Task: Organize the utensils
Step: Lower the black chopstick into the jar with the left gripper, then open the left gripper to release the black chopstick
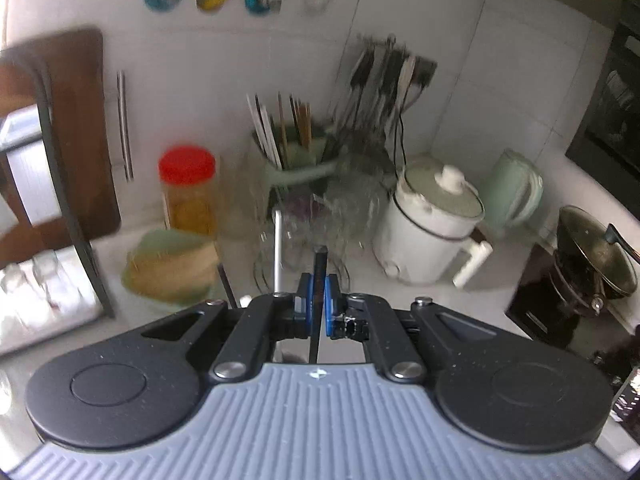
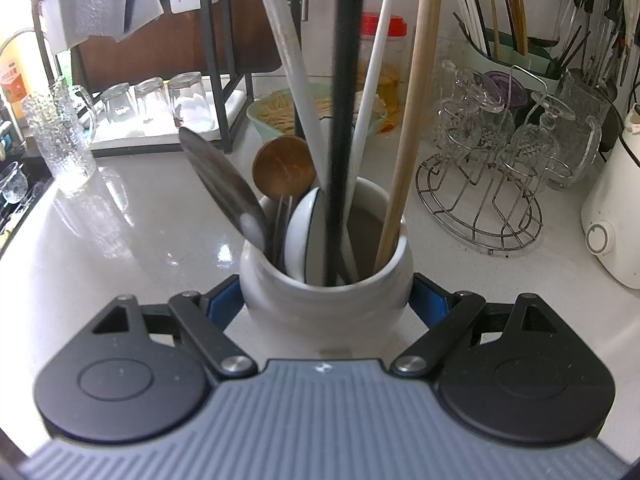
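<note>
My right gripper (image 2: 326, 300) is shut on a white ceramic jar (image 2: 320, 312) standing on the counter, with one blue pad pressed on each side. Standing in the jar are a metal spoon (image 2: 228, 188), a wooden spoon (image 2: 284, 168), a white ceramic spoon (image 2: 300, 236), pale handles and a wooden stick (image 2: 416, 100). A thin black handle (image 2: 344, 80) runs down into the jar's mouth. In the left wrist view my left gripper (image 1: 318, 284) is shut on a thin black handle (image 1: 320, 268), which pokes up past the blue pads. The rest of that utensil is hidden.
A wire rack with upturned glassware (image 2: 480, 200) stands right of the jar; tumblers (image 2: 152, 100) and a textured glass mug (image 2: 60, 140) are at the left. Behind are a noodle bowl (image 1: 172, 268), a red-lidded jar (image 1: 188, 192), a chopstick holder (image 1: 292, 152), a white cooker (image 1: 432, 224), a kettle (image 1: 512, 188) and a wok (image 1: 592, 256).
</note>
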Demonstrator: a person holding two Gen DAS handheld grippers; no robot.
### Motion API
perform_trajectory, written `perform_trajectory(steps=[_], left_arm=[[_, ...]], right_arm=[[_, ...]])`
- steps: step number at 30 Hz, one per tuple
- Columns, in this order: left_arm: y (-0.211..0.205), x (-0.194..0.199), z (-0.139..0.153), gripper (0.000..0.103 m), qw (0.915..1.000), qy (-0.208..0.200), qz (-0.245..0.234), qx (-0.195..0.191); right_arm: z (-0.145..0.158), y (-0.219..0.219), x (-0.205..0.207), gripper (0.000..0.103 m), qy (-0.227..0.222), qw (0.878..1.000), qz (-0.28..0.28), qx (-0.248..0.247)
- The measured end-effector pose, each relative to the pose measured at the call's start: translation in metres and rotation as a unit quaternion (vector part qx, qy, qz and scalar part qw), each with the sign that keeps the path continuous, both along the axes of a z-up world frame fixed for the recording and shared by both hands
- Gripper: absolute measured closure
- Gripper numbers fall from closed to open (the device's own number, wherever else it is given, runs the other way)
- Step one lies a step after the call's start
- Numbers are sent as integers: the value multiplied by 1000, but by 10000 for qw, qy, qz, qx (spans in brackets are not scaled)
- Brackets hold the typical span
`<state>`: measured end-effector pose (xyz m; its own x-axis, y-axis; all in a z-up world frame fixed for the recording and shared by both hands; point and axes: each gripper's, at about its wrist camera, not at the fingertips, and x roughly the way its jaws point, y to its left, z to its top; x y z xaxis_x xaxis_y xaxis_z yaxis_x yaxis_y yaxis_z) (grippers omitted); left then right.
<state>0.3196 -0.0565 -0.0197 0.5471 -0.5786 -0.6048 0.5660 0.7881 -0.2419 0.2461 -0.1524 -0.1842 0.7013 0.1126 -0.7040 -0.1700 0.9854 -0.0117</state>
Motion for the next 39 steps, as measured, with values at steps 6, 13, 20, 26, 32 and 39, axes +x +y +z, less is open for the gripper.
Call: perform_trajectory(steps=[6,13,20,26,32,39], left_arm=[[-3,4,-9,97,9985,475,-146,206],[-8,9,-13,97,9956,851,-201,346],[-13,10,-16,96,9944,948,-213,417],[-6,8,-9,65,9955,884,-62,321],[6,0,6,35,9982,564,127,171],[19,-15,17,23,9961,399,760,218]], right_arm=[[0,0,-1,13,-19,10000,43,13],[0,-1,-1,13,-33,9999,98,20],[0,-2,1,13,3,9998,177,1],[1,-1,2,13,52,9998,187,8],[1,0,4,13,127,9998,140,28],[13,-4,-2,0,-83,9987,445,226]])
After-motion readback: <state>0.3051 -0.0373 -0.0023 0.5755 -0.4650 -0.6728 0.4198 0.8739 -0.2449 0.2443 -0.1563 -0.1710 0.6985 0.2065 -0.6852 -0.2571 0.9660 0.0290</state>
